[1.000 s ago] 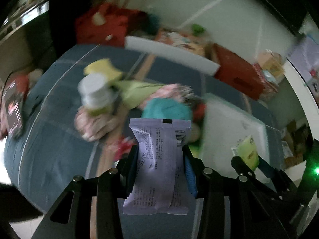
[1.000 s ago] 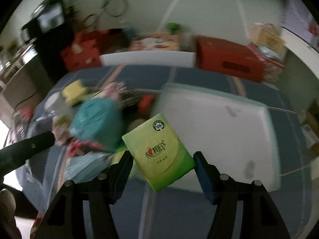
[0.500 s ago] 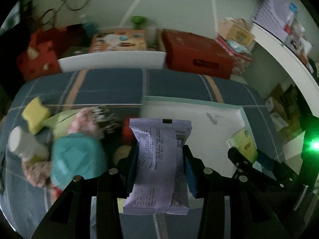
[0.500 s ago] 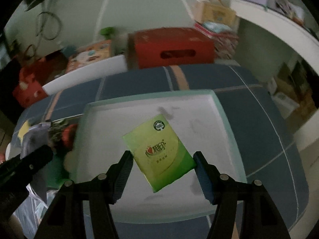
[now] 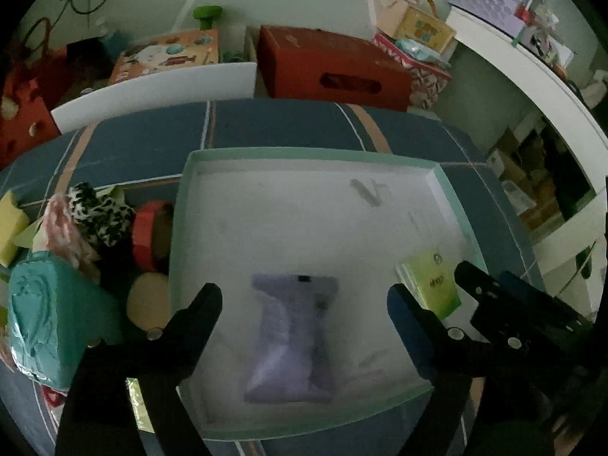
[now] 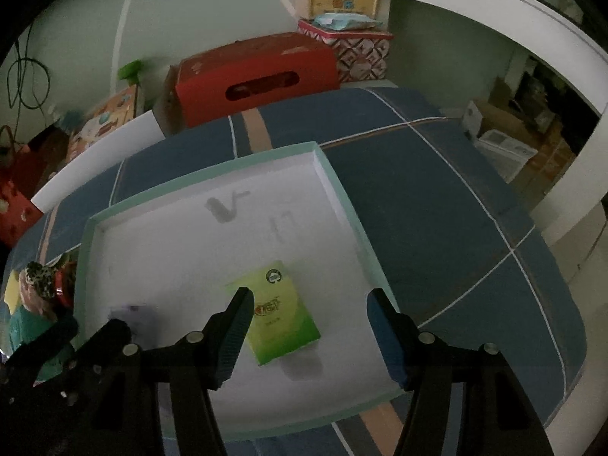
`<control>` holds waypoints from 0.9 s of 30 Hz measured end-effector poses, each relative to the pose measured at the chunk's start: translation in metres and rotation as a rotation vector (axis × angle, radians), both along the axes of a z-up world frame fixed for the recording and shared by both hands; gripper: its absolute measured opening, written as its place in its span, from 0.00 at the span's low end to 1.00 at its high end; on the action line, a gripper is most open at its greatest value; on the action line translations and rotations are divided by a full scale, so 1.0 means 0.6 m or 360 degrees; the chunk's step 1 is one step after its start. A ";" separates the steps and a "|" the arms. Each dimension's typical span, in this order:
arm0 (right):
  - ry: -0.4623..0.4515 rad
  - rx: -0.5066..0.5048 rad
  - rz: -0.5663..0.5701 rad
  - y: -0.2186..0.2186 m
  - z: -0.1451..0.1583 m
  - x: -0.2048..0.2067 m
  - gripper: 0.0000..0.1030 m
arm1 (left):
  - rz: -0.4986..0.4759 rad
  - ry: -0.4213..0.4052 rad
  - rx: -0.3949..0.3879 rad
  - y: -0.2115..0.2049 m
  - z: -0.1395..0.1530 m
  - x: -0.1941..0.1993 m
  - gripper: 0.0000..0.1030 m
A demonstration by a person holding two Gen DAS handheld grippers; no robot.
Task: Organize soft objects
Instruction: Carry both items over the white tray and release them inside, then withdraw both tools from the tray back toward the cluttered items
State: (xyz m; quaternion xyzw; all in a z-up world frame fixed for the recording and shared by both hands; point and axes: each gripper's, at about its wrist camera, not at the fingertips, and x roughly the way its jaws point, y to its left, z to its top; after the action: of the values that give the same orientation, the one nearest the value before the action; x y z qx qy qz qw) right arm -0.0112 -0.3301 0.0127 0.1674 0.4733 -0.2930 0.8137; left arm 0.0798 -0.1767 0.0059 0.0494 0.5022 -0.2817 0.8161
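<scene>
Left tongs (image 5: 304, 304): jaws wide, just opened, nothing gripped. A purple packet (image 5: 290, 338), blurred, shows in the gap between the fingers, clear of both pads, over the floor of the white tray (image 5: 304, 154). Whether it already rests on the tray floor cannot be told.

Right tongs (image 6: 307, 304): jaws standing fairly wide. A green tissue pack (image 6: 279, 311) lies tilted between them, its left edge at the left finger, the right pad well clear of it. The pack appears to lie loose on the tray (image 6: 334, 178) floor, toward the tray's near right side; a grip is not evident. In the left view the same pack (image 5: 429, 285) sits near the tray's right wall, with the right tongs (image 5: 478, 285) beside it.

Tray: shallow, white inside with a pale green rim, resting on a table (image 6: 437, 209) covered in blue cloth with thin white and tan stripes.

Left of the tray, on the cloth: a heap of soft things, including a teal bundle (image 5: 49, 326), a leopard-print piece (image 5: 100, 212), a pink piece (image 5: 66, 231), a yellow sponge (image 5: 9, 228) and a red roll (image 5: 148, 235).

Beyond the tray's far edge: a white board (image 5: 159, 91) and a red cardboard box (image 5: 326, 64).
</scene>
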 end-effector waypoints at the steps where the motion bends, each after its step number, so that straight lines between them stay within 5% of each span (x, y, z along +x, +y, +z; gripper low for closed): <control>1: 0.0014 0.0006 0.0009 0.004 -0.001 0.003 0.65 | 0.0008 -0.0006 0.0006 0.001 0.000 0.000 0.87; 5: 0.0049 0.0001 0.0046 0.014 -0.005 0.012 0.67 | 0.0068 0.0007 -0.0010 0.020 -0.003 0.002 0.95; 27: 0.0065 -0.0063 0.0090 0.054 0.013 0.015 0.70 | 0.0142 -0.0085 -0.0083 0.067 0.040 -0.012 0.97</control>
State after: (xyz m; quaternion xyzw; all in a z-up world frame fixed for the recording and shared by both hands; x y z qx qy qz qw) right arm -0.0020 -0.2975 0.0203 0.1319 0.4886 -0.2826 0.8149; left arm 0.0724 -0.1362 0.0298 0.0131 0.4745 -0.2567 0.8419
